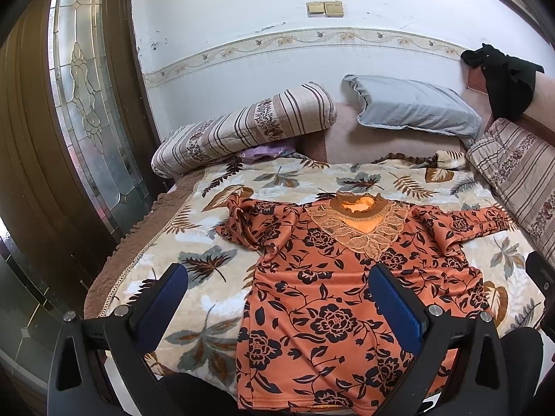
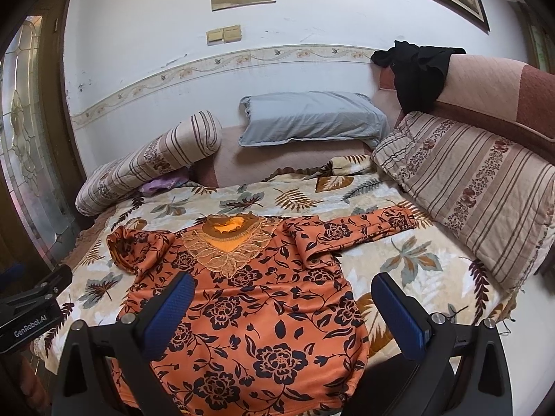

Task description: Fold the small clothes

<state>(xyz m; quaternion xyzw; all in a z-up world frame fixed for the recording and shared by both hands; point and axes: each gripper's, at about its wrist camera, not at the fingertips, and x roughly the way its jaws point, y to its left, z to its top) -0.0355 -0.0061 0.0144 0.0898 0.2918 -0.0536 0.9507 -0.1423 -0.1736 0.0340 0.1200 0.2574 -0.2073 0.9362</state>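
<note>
Left wrist view: the left gripper (image 1: 277,312) hovers with its blue-padded fingers (image 1: 395,308) spread wide and empty above the orange long-sleeved top with black flower print (image 1: 333,298), which lies face up on the leaf-patterned plush blanket (image 1: 194,298) covering the bed. Its bunched left sleeve (image 1: 242,225) could fold in crooked, leaving a lump. Right wrist view: the right gripper (image 2: 281,315) is likewise wide open, holding nothing, over the hem. The slippery knit may slide on the plush, and a deep pinch could catch blanket with the straight right sleeve (image 2: 357,230).
</note>
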